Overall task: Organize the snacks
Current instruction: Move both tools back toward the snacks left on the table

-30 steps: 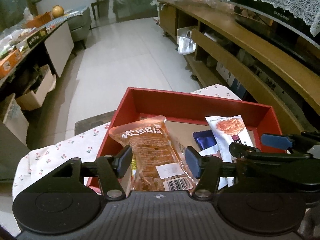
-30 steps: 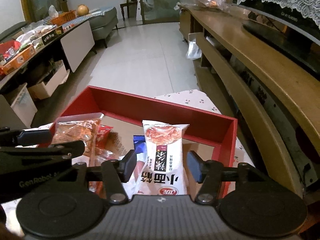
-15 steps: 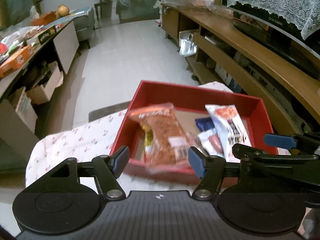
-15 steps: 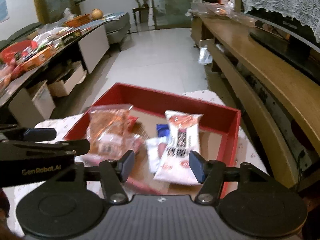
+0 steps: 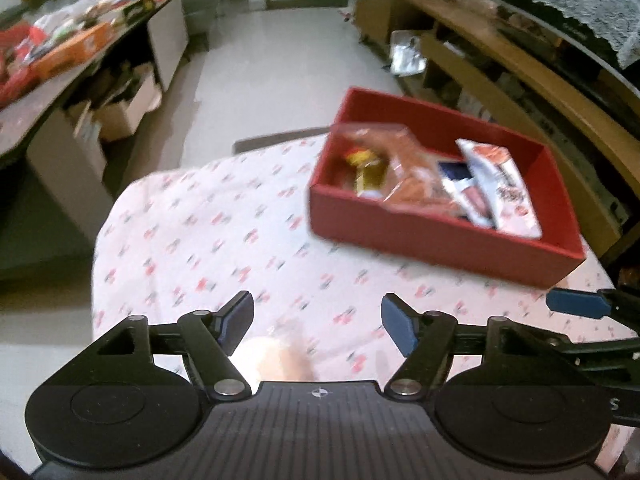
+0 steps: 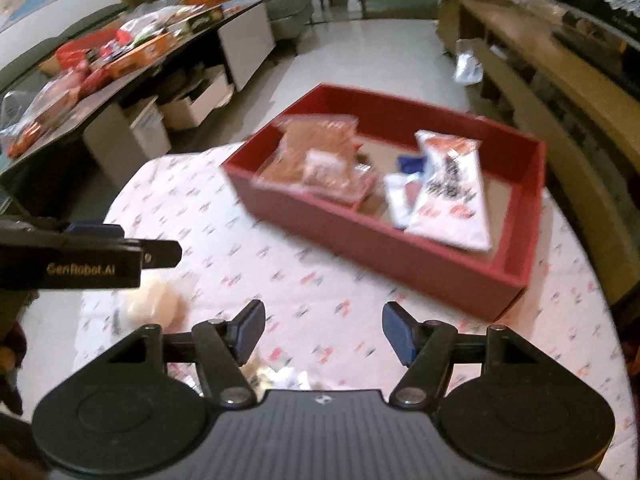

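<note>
We see the red box (image 5: 440,236) on the flowered tablecloth (image 5: 208,240), holding an orange-brown snack bag (image 6: 316,160) at its left end and a white packet (image 6: 452,196) toward its right. Both the left gripper (image 5: 318,326) and the right gripper (image 6: 324,334) hover over the cloth on the near side of the box, jaws opening with nothing between the pads. Near them, on our side of the box, lies a pale, blurred item (image 6: 154,300), perhaps a wrapped bun.
</note>
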### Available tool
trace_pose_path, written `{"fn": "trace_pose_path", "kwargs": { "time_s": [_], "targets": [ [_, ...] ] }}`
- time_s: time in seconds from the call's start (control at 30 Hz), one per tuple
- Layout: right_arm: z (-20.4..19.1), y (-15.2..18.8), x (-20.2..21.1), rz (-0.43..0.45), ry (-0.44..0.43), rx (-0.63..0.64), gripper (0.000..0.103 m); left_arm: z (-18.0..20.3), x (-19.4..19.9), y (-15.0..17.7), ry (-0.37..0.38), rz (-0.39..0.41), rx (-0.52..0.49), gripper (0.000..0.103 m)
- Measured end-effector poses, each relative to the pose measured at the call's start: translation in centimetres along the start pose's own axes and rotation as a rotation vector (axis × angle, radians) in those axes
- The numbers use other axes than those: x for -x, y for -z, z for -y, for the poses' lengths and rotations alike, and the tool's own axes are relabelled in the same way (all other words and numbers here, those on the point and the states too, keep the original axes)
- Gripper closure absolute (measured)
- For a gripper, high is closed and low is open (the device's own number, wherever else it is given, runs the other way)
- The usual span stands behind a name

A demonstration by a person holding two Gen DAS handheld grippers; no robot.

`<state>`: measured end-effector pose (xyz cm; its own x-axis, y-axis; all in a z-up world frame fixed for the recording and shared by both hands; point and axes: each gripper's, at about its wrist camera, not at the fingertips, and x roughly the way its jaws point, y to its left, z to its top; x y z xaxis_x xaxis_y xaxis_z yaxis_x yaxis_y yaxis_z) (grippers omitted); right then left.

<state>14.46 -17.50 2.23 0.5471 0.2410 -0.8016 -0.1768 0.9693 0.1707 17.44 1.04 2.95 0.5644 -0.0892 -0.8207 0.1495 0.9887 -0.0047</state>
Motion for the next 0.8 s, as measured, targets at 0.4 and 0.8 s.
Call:
{"fn": "trace_pose_path", "kwargs": {
  "time_s": [0.4, 0.8],
  "targets": [
    [-3.2, 1.3, -0.5, -0.045, -0.054, 0.073, 0.021, -3.9, -1.7, 1.8, -0.005, -0.098, 0.044, 0.022],
    [-2.2, 1.5, -1.5, -0.090, -0.047, 0.059, 0.020, -3.7, -5.6, 2.4, -0.017, -0.216, 0.068, 0.014]
  ]
}}
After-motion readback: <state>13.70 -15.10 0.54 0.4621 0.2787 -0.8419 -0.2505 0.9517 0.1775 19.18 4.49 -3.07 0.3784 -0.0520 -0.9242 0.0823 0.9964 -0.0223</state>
